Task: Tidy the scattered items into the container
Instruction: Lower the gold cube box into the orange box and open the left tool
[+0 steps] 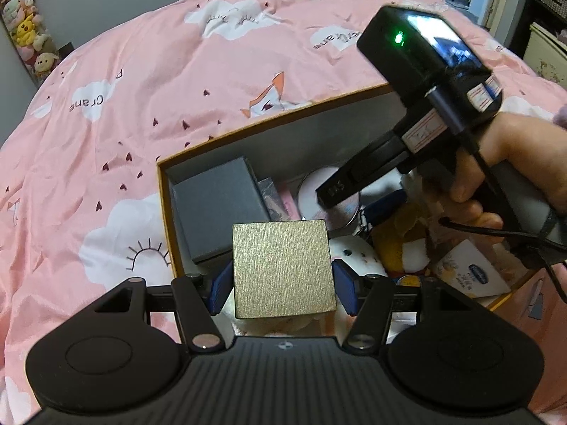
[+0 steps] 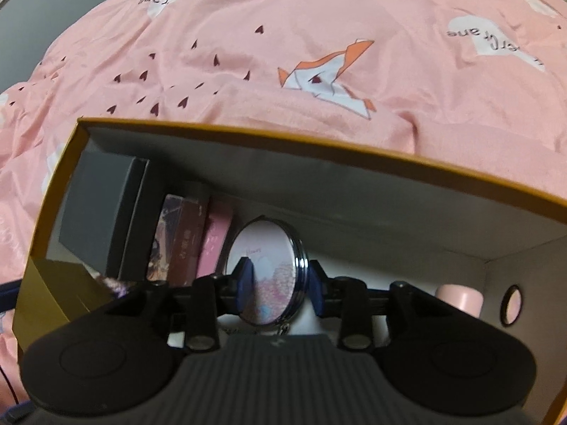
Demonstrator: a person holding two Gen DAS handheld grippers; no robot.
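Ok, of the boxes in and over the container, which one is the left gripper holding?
The gold box, clamped between the left gripper pads above the container. The larger grey box lies inside by the left wall.

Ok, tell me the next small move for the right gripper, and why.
Probably lift the right gripper straight up out of the box. Its fingers stand apart beside the round mirror, which already rests inside, so only clearing away remains.

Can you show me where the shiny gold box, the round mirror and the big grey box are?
gold box (image 1: 283, 269): left wrist view, middle of its top face.
round mirror (image 2: 265, 269): right wrist view, its patterned face.
grey box (image 1: 216, 205): left wrist view, centre of its lid.
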